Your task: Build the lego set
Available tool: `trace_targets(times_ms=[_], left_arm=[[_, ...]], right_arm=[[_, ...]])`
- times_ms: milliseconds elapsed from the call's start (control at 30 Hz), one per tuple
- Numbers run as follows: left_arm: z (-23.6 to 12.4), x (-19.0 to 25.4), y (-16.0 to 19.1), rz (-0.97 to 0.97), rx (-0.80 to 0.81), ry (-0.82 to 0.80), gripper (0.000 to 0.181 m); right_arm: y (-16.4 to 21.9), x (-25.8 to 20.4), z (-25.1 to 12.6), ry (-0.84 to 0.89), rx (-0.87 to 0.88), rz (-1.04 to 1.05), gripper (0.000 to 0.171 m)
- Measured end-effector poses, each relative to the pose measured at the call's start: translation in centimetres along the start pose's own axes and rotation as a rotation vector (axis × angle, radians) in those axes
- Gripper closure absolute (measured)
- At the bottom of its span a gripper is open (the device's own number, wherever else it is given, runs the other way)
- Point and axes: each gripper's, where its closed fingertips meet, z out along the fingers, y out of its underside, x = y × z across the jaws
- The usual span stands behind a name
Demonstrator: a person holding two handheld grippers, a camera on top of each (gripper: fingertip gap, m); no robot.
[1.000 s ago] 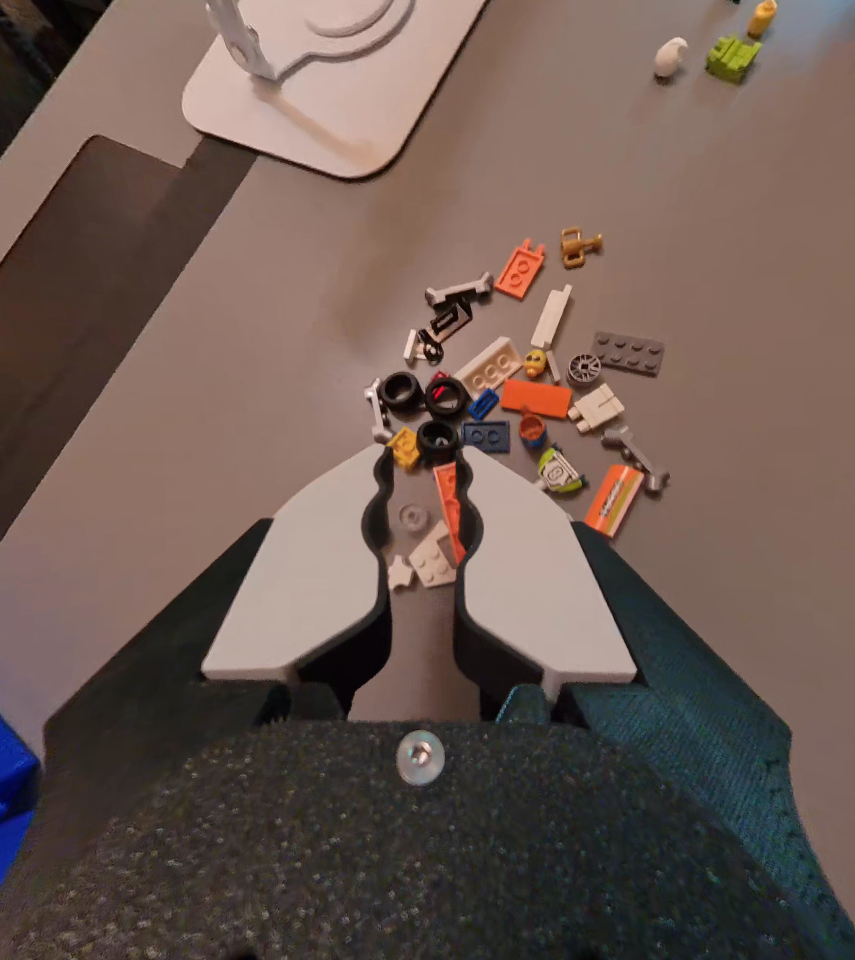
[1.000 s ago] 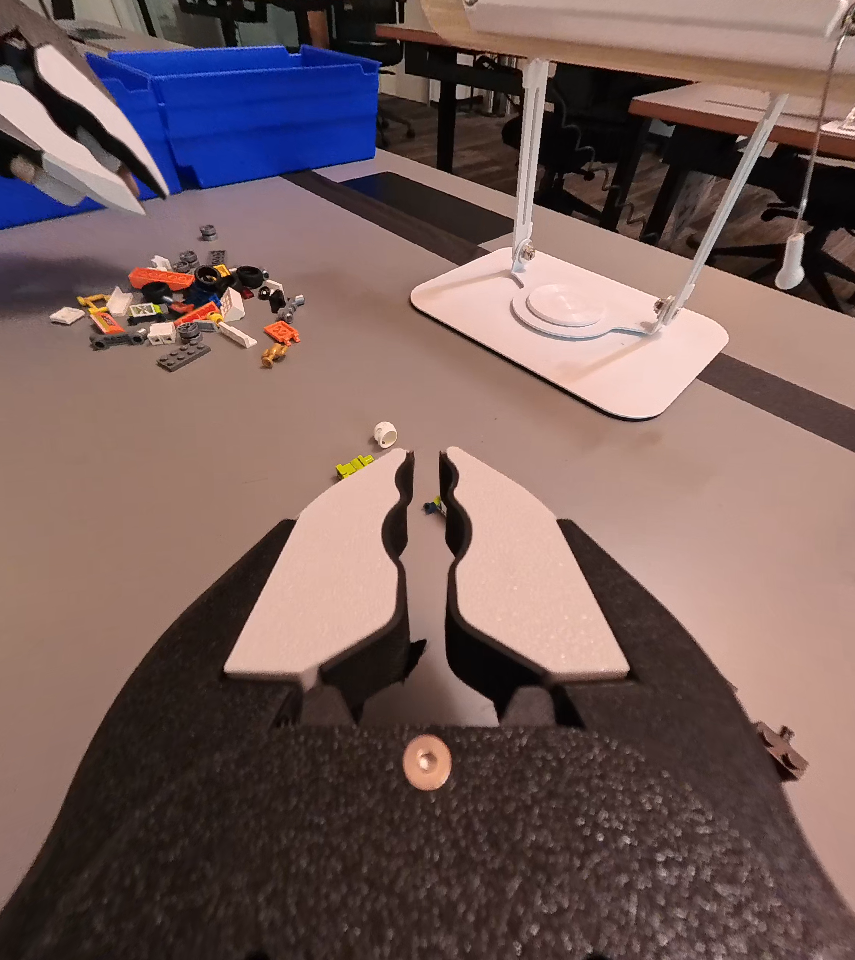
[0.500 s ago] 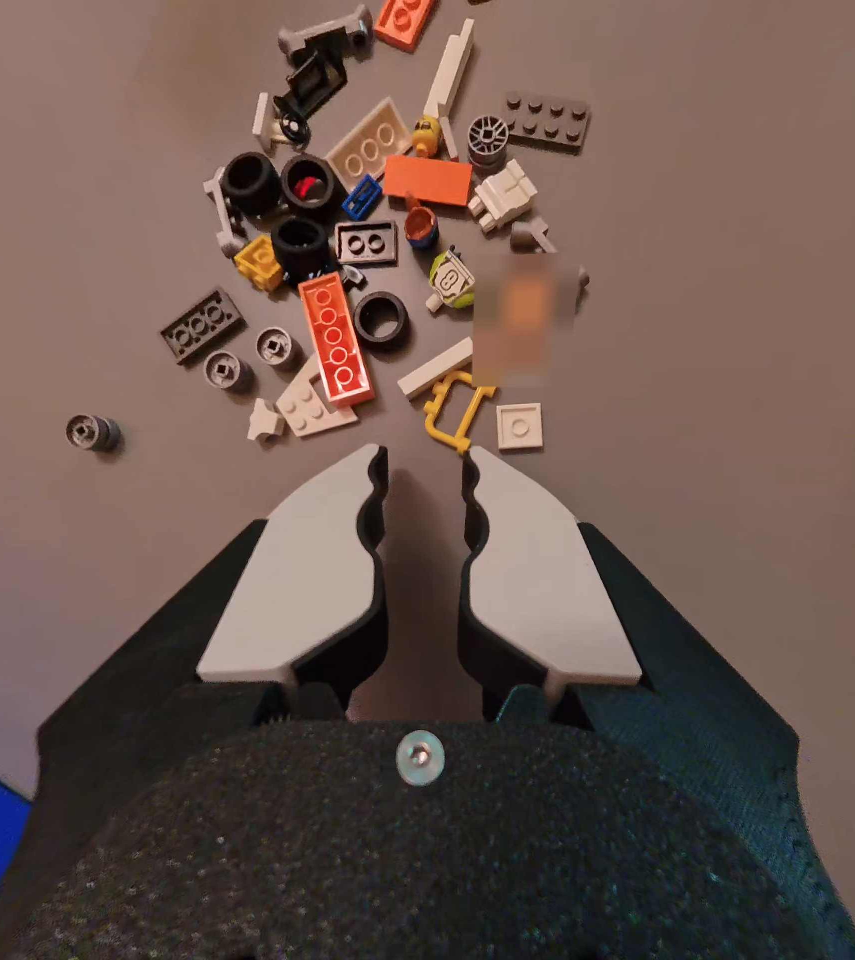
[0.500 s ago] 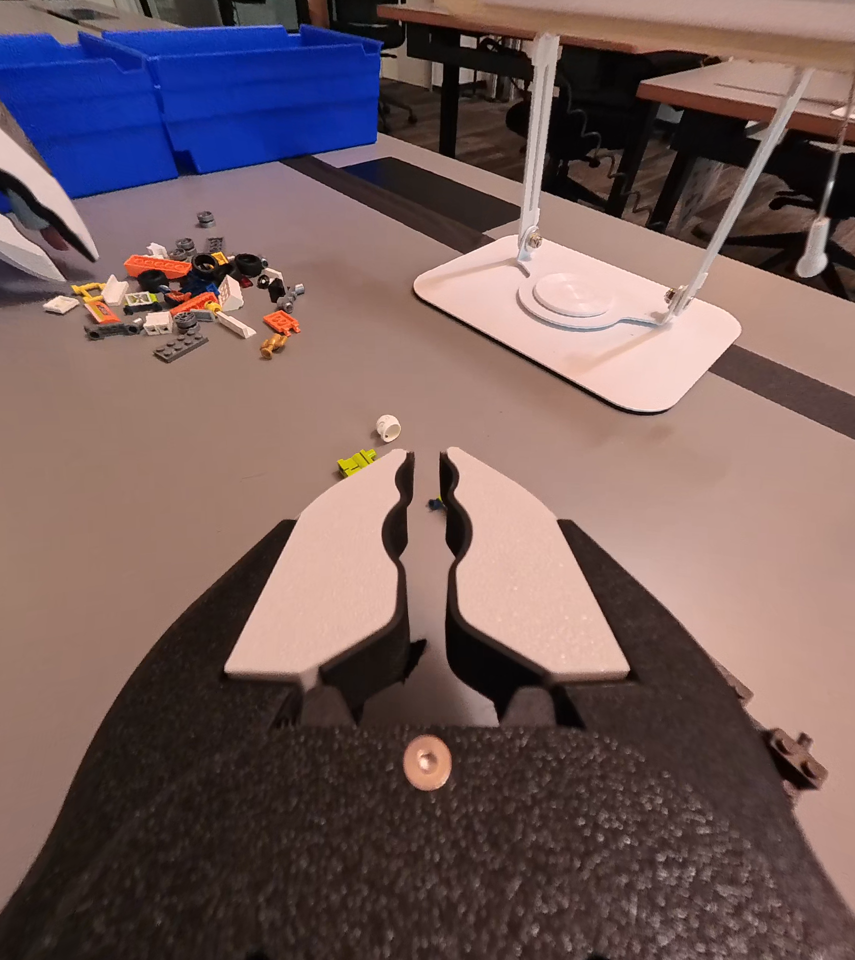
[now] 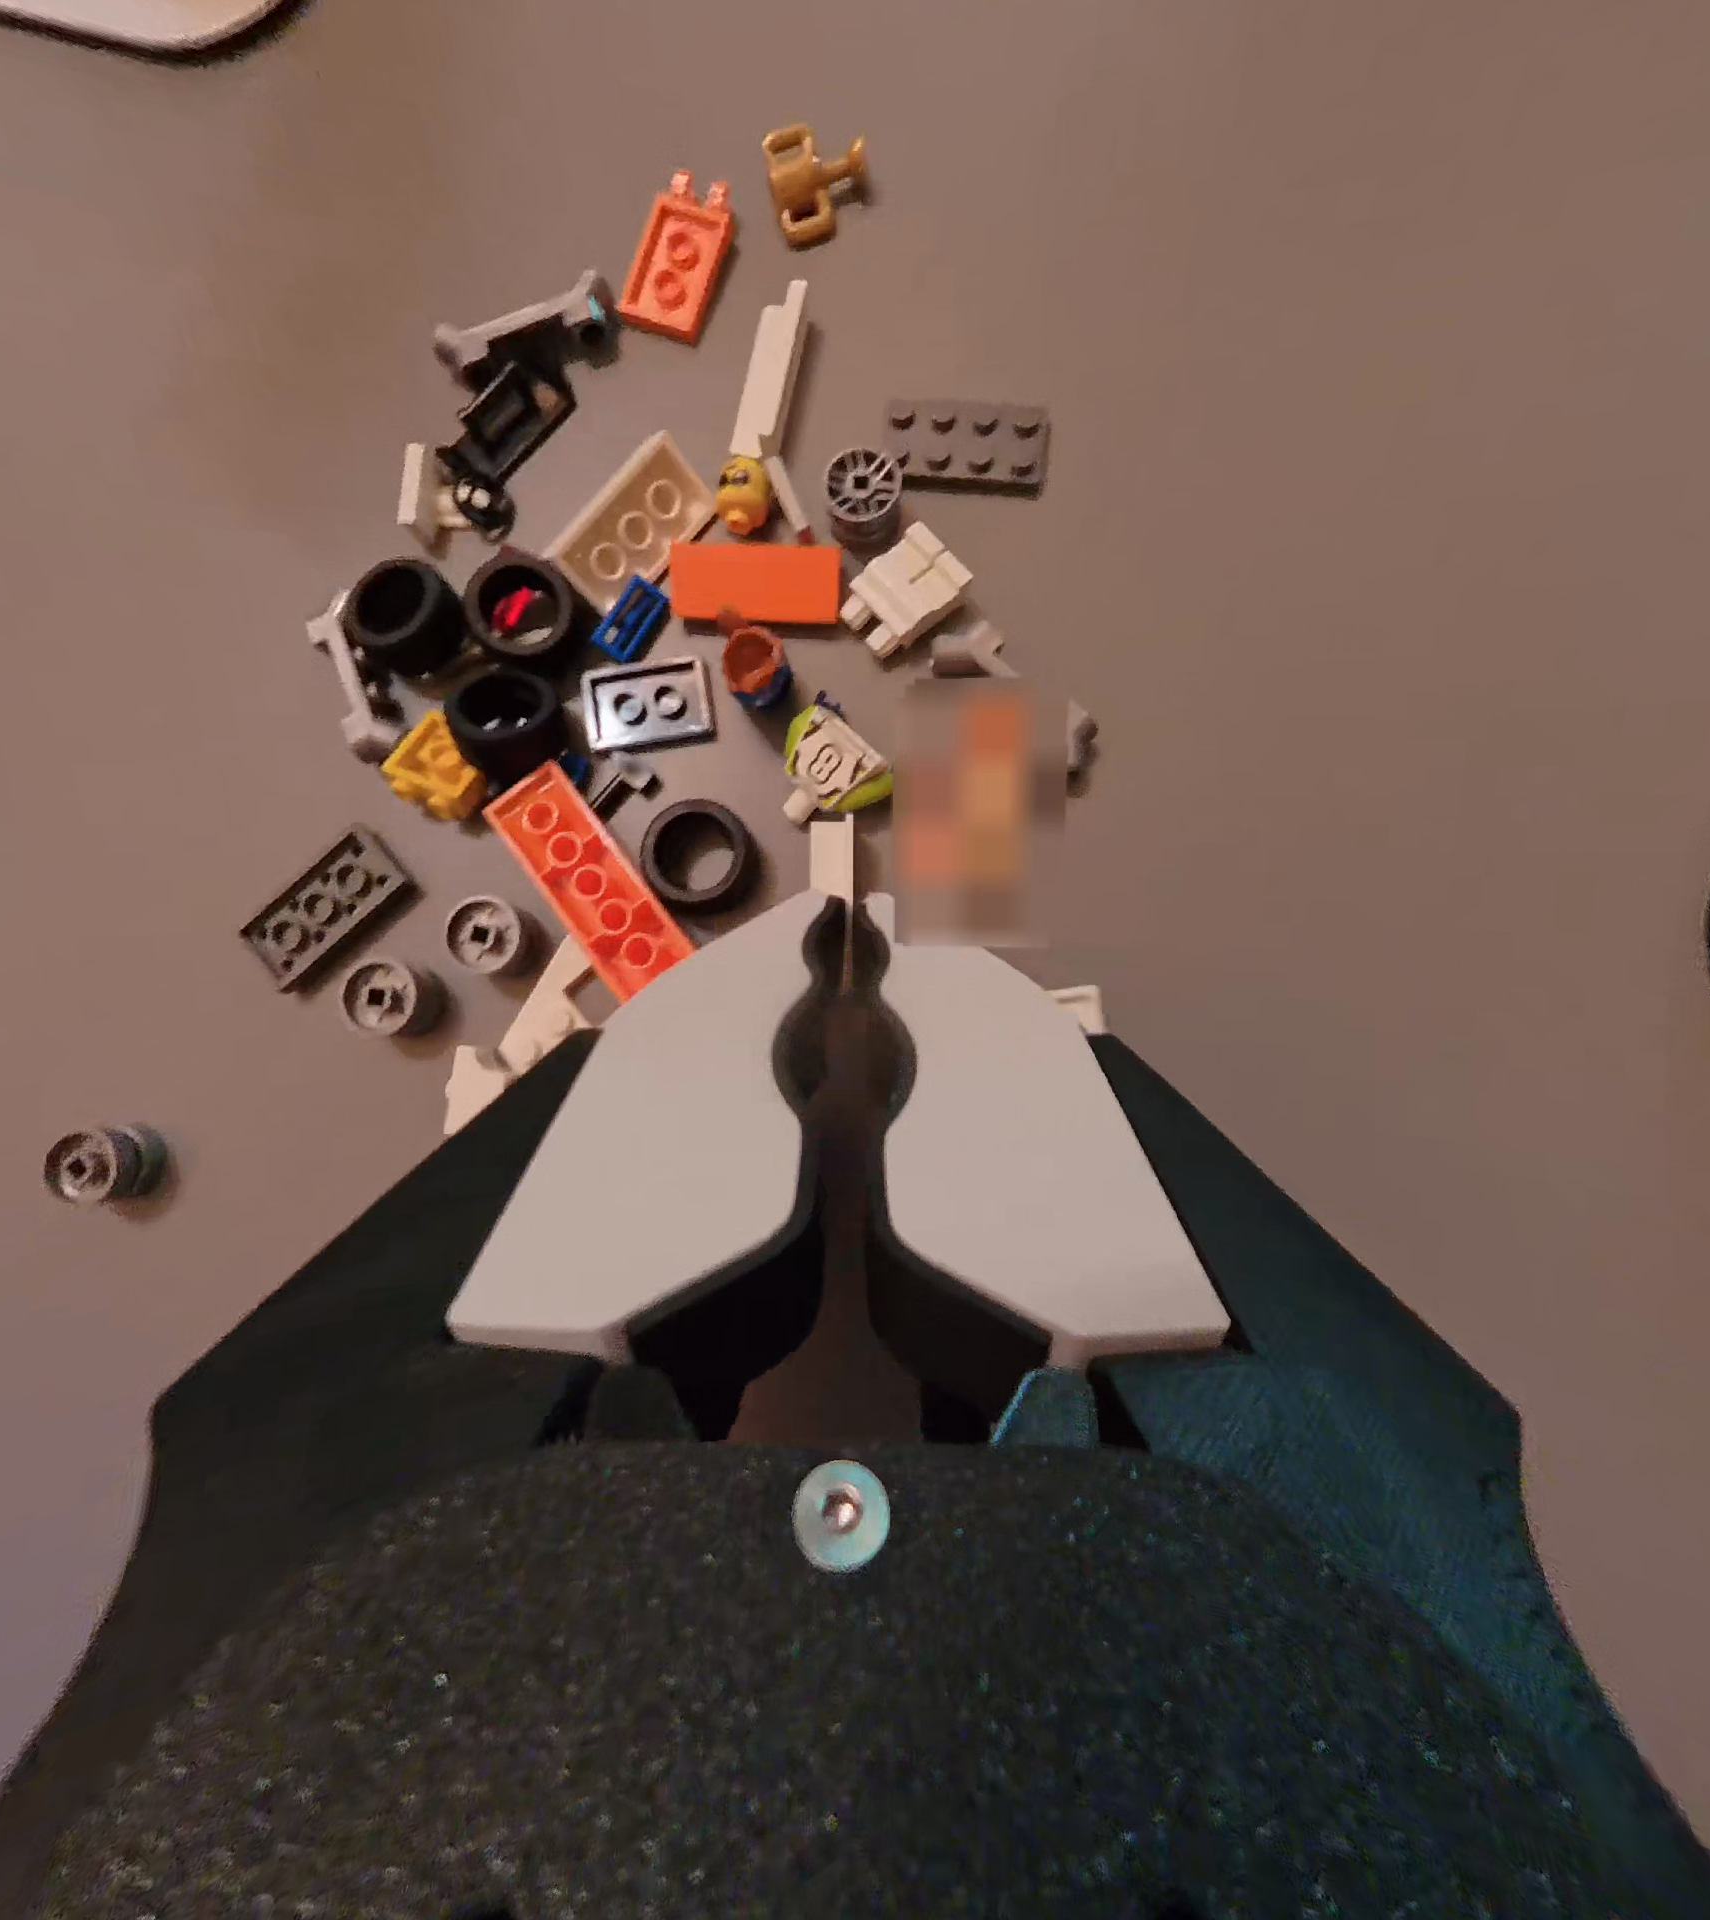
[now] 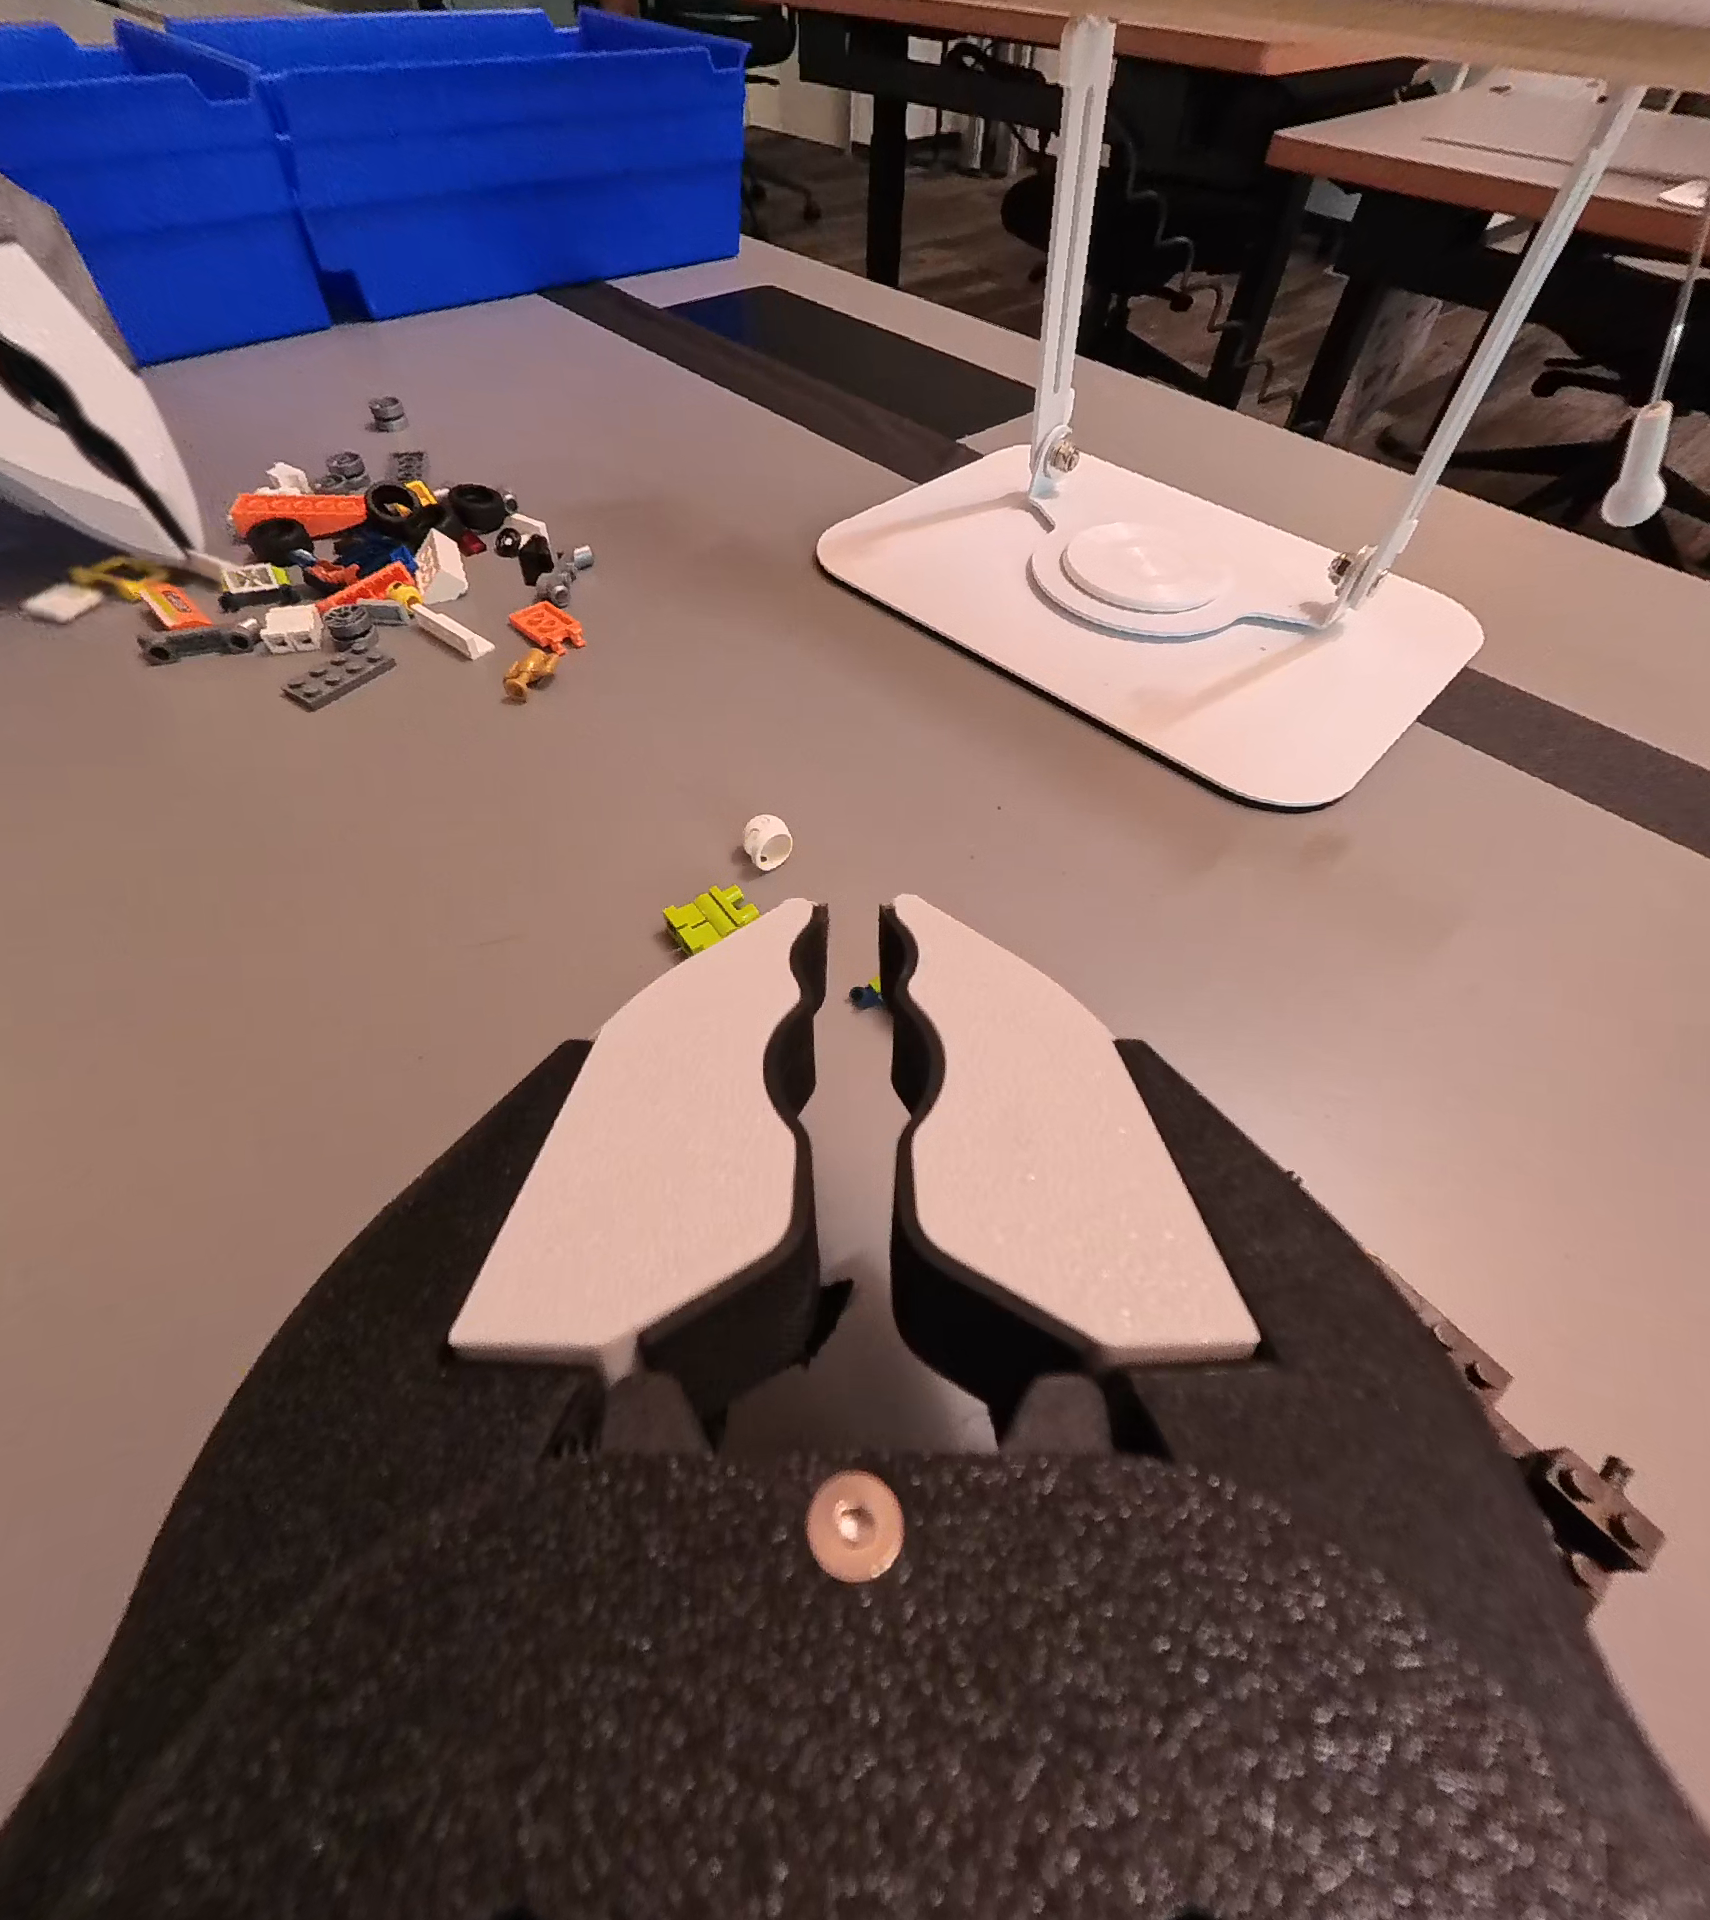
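A pile of small Lego pieces lies on the grey table [image 5: 1350, 520]. It holds an orange long plate [image 5: 586, 883], black tyres [image 5: 700, 854], a dark grey plate [image 5: 970, 445] and a gold trophy [image 5: 809, 182]. My left gripper [image 5: 843, 914] is down at the pile's near edge, shut on a slim white piece [image 5: 832, 854] that sticks out past its tips. It also shows in the right wrist view [image 6: 181, 545]. My right gripper [image 6: 849, 914] is empty, jaws a narrow gap apart, low over the table. It is beside a lime piece [image 6: 711, 916] and a white round piece [image 6: 766, 840].
A white lamp base [image 6: 1194, 644] with two struts stands at the back right. Blue bins [image 6: 415, 156] line the far edge. A loose grey wheel [image 5: 103, 1162] lies left of the pile. A dark Lego piece [image 6: 1599, 1517] lies by my right gripper's body. The gap from one gripper's tips to the other's is roughly 35 cm.
My left gripper moved forward into the pile's near edge and closed on the slim white piece. My right gripper has stayed about where it was, with the same narrow gap.
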Motion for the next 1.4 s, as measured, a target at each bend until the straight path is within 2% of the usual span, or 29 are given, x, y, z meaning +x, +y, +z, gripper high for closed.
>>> trace_targets(times_ms=[100, 200, 300, 400, 467, 567, 767, 833, 967, 1067, 1267, 1333, 1400], left_arm=[[-0.7, 0.2, -0.7, -0.001, 0.037, 0.013, 0.180], [-1.8, -1.0, -1.4, -0.048, 0.088, -0.005, 0.170], [-1.8, -3.2, -0.9, -0.108, 0.063, -0.076, 0.159], [-0.7, -3.8, -0.2, -0.122, 0.012, -0.081, 0.152], [0.1, -3.8, 0.2, -0.112, -0.023, -0.085, 0.153], [0.5, -3.1, 0.3, -0.075, -0.047, -0.078, 0.169], [-0.4, -0.9, 0.4, -0.029, -0.038, -0.012, 0.168], [-0.8, -0.3, 0.3, -0.034, -0.031, 0.031, 0.159], [-1.7, -1.9, -1.6, -0.068, 0.072, 0.012, 0.160], [-1.0, -4.1, -2.5, -0.042, 0.067, -0.049, 0.160], [2.2, -5.5, -3.6, -0.039, 0.014, -0.038, 0.150], [2.8, -6.0, -3.2, -0.025, -0.019, -0.060, 0.154], [2.7, -6.3, -3.1, -0.018, -0.030, -0.080, 0.168]], right_arm=[[0.0, -0.1, 0.0, -0.005, 0.001, 0.001, 0.162], [0.0, -0.2, 0.0, -0.008, 0.000, -0.002, 0.162], [0.0, -0.2, 0.0, -0.009, 0.000, -0.004, 0.162], [-0.1, -0.2, 0.0, -0.005, 0.001, -0.006, 0.162], [-0.1, -0.1, 0.0, -0.003, 0.001, -0.005, 0.162], [-0.1, -0.1, 0.0, -0.004, 0.002, -0.003, 0.162], [-0.1, -0.2, 0.0, -0.011, 0.002, 0.000, 0.162], [0.0, -0.3, 0.1, -0.013, 0.000, -0.003, 0.162], [0.0, -0.3, 0.1, -0.011, -0.001, -0.005, 0.162], [0.0, -0.3, 0.1, -0.007, -0.003, -0.010, 0.162], [-0.1, -0.1, -0.1, 0.000, 0.001, -0.007, 0.162], [-0.1, -0.1, -0.1, -0.001, 0.001, -0.003, 0.162], [-0.1, 0.0, -0.1, -0.001, 0.001, 0.000, 0.162]])
